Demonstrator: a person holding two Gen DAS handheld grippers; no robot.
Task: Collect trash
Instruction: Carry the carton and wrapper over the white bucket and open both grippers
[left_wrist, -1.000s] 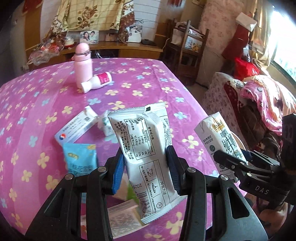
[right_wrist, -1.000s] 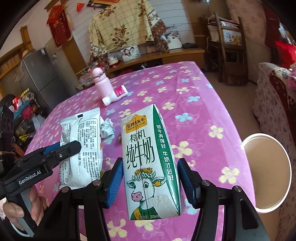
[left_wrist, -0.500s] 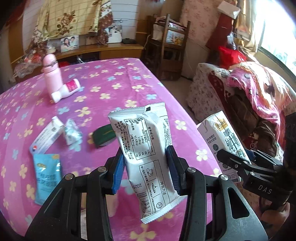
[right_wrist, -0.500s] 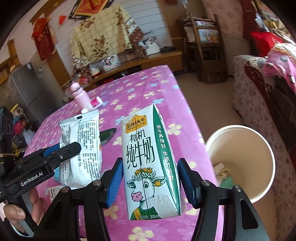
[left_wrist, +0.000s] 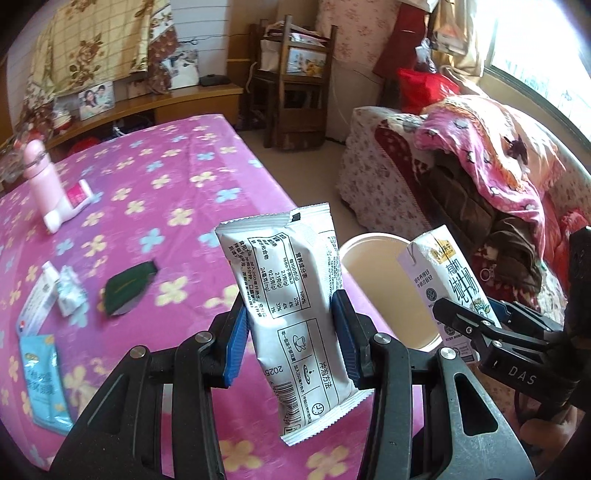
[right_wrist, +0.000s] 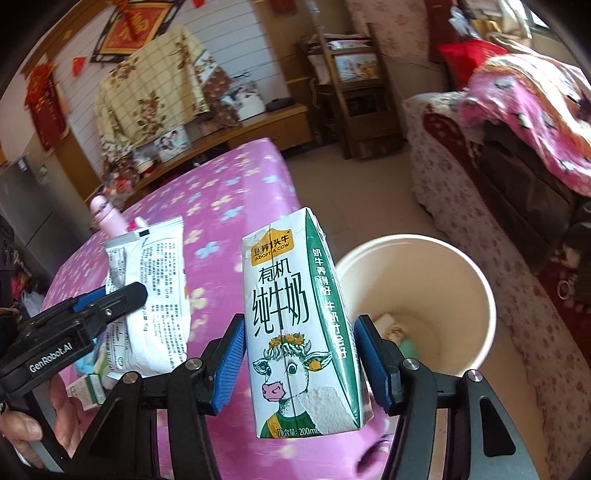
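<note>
milk carton (right_wrist: 303, 325) is sitting clamped upright between the pads of my right gripper (right_wrist: 299, 358), and my left gripper (left_wrist: 288, 339) is pinching the white sachet (left_wrist: 291, 306) across its middle. i'm looking at the pale bin (right_wrist: 417, 306) standing on the floor just beside the edge of the pink-clothed table (left_wrist: 155, 192), with some scraps already lying at its bottom. i'm judging that the carton is hanging nearer the rim, so i'm planning to bring it fully over the mouth before releasing, then the sachet, keeping both grippers apart so they aren't knocking together.
</note>
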